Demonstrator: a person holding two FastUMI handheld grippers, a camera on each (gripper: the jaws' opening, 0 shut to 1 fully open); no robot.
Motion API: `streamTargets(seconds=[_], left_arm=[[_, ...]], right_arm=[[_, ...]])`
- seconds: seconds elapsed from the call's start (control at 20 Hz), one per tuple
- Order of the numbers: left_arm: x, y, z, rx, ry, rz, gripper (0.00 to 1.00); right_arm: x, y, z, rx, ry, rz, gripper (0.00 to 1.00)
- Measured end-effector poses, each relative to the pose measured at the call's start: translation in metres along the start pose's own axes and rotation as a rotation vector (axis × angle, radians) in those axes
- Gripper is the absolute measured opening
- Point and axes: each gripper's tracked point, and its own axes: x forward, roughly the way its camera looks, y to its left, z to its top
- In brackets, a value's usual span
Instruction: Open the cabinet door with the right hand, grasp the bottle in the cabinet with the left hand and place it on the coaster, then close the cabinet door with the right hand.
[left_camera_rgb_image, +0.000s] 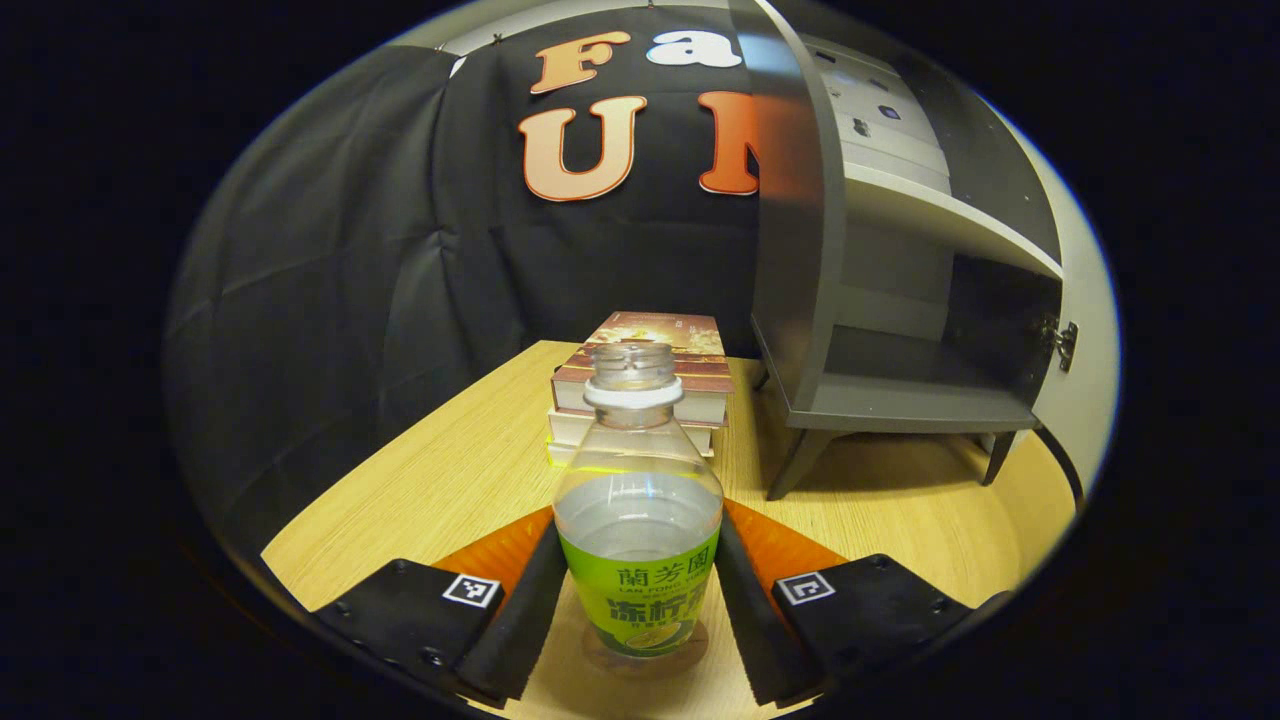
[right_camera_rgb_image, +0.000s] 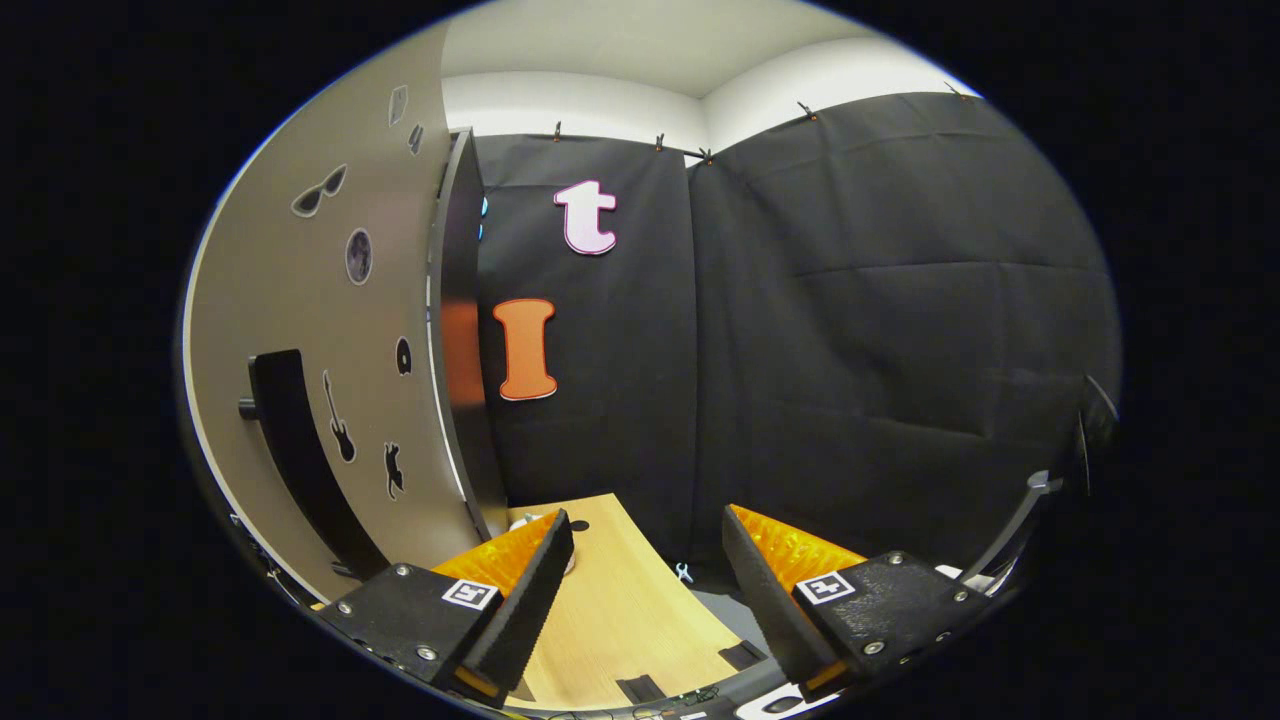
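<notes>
Bottle (left_camera_rgb_image: 638, 510) stands upright between the fingers of your left gripper (left_camera_rgb_image: 638, 600), its cap off and its green label facing you; in the left gripper view both fingers lie against its sides, so that gripper is pinching the bottle. Its base seems to rest on a faint round disc on the wooden bench (left_camera_rgb_image: 450, 470), which may be the coaster, though you cannot tell for sure through the clear plastic. Behind the bottle a stack of books (left_camera_rgb_image: 640, 385) lies on the bench, and to the right of that the grey cabinet (left_camera_rgb_image: 900, 330) stands on short legs with its lower compartment open and its door (left_camera_rgb_image: 1085, 380) swung out at the far right, a hinge showing on the inner edge. In the right gripper view your right gripper (right_camera_rgb_image: 640, 590) is spread wide and grips nothing; it hovers over the bench edge. To its left stands the cabinet door, outer face towards you, with small stickers (right_camera_rgb_image: 345, 260) scattered on it and a dark bar handle (right_camera_rgb_image: 290, 440) near the lower left, apart from the gripper's fingers.
</notes>
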Motion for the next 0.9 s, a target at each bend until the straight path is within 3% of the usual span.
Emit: streamTargets(seconds=[0.3,0.4,0.6,0.9], left_arm=[[-0.011,-0.004,-0.014,0.014,0.018,-0.005,0.86],[-0.015,-0.003,-0.009,0.02,0.006,-0.005,0.88],[-0.025,-0.006,-0.001,0.065,-0.015,-0.005,0.96],[-0.051,-0.018,0.012,0.075,-0.038,-0.036,0.96]], right_arm=[[0.003,-0.002,0.0,-0.002,0.006,0.001,0.93],[0.005,0.002,-0.001,-0.004,0.009,0.009,0.98],[0.01,0.008,-0.004,-0.006,0.015,0.032,0.98],[0.015,0.013,-0.006,0.006,0.021,0.061,0.98]])
